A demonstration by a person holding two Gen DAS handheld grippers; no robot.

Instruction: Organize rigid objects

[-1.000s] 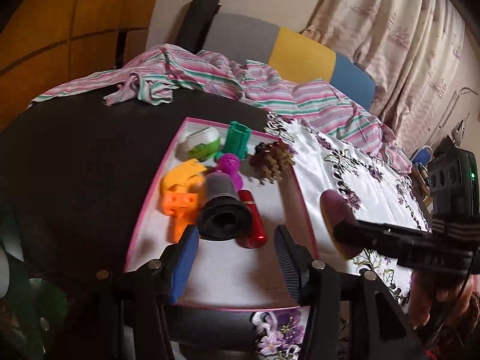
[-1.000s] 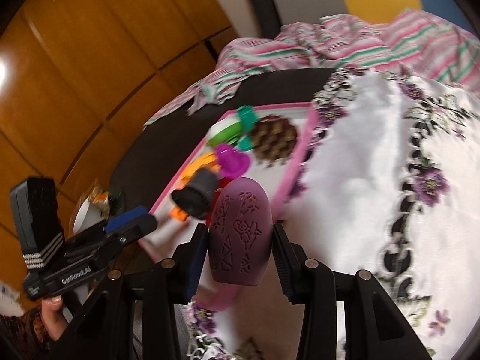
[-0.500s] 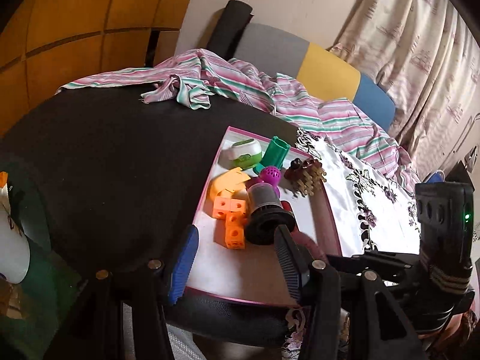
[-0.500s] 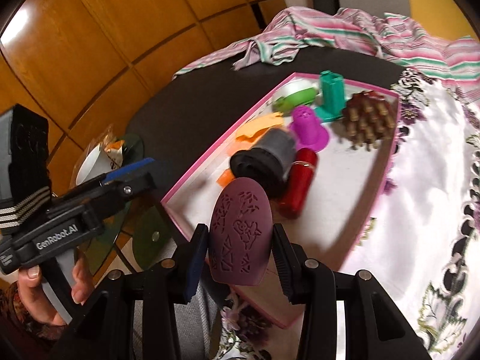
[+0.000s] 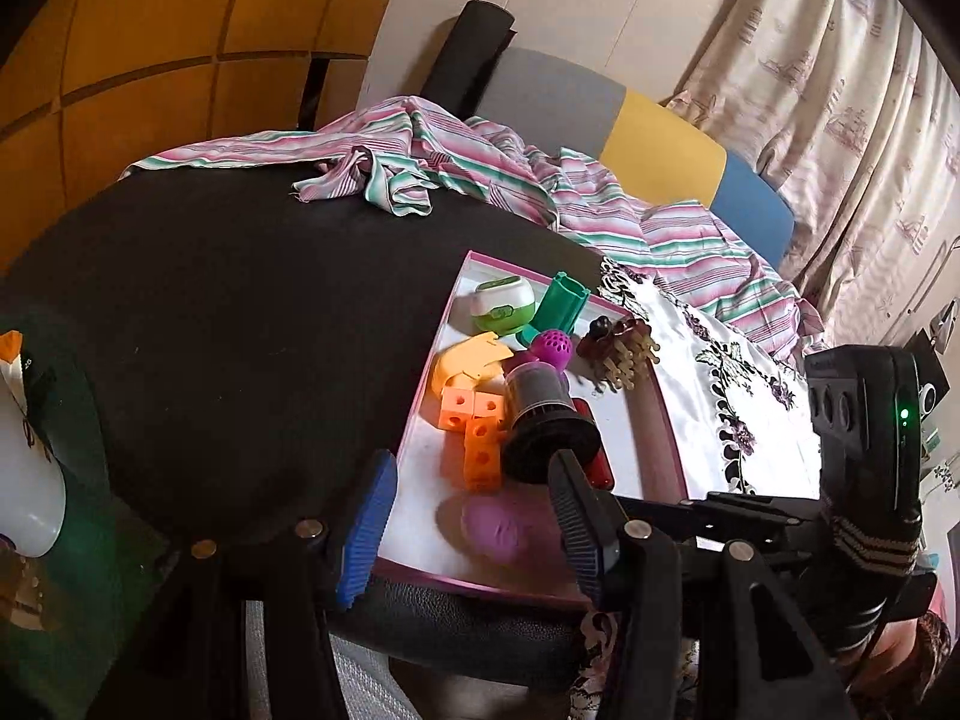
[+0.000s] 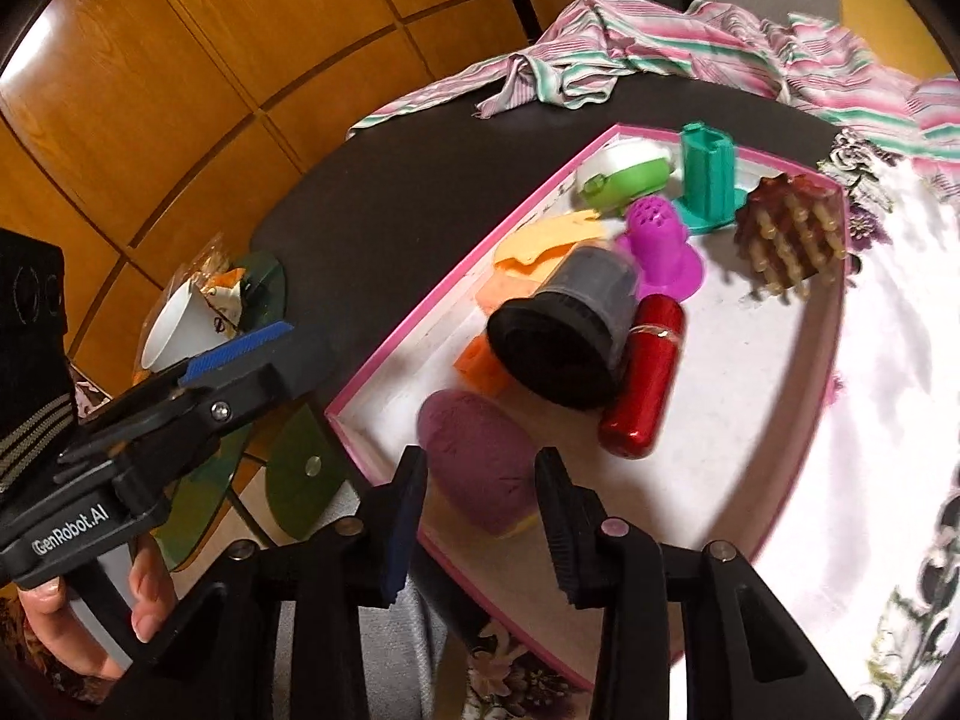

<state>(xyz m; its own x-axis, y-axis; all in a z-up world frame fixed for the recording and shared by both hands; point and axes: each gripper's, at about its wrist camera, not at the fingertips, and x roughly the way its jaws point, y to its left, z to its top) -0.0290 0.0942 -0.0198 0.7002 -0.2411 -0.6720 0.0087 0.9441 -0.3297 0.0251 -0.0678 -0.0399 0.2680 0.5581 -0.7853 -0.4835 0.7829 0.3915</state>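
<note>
A pink-rimmed white tray (image 6: 456, 291) on the black table holds several toys. Among them are a black-and-grey funnel (image 6: 564, 342), a red cylinder (image 6: 645, 384), orange cubes (image 5: 474, 426) and a brown bristle brush (image 6: 786, 228). A purple egg-shaped piece (image 6: 480, 468) lies blurred on the tray floor near the front corner. My right gripper (image 6: 480, 456) hovers just over it with its jaws closing; the pads stand on either side and do not seem to press on it. My left gripper (image 5: 471, 459) hangs open and empty above the tray's near left edge.
A striped cloth (image 5: 456, 162) lies along the table's far side. A white floral cloth (image 6: 900, 360) covers the table right of the tray. A glass side table (image 6: 264, 300) with a white cup (image 6: 174, 330) stands lower left, before the wooden wall (image 6: 180, 90).
The purple piece, upright between my right fingers before, now lies on the tray floor. My right gripper came over the tray's front corner. My left gripper shifted left.
</note>
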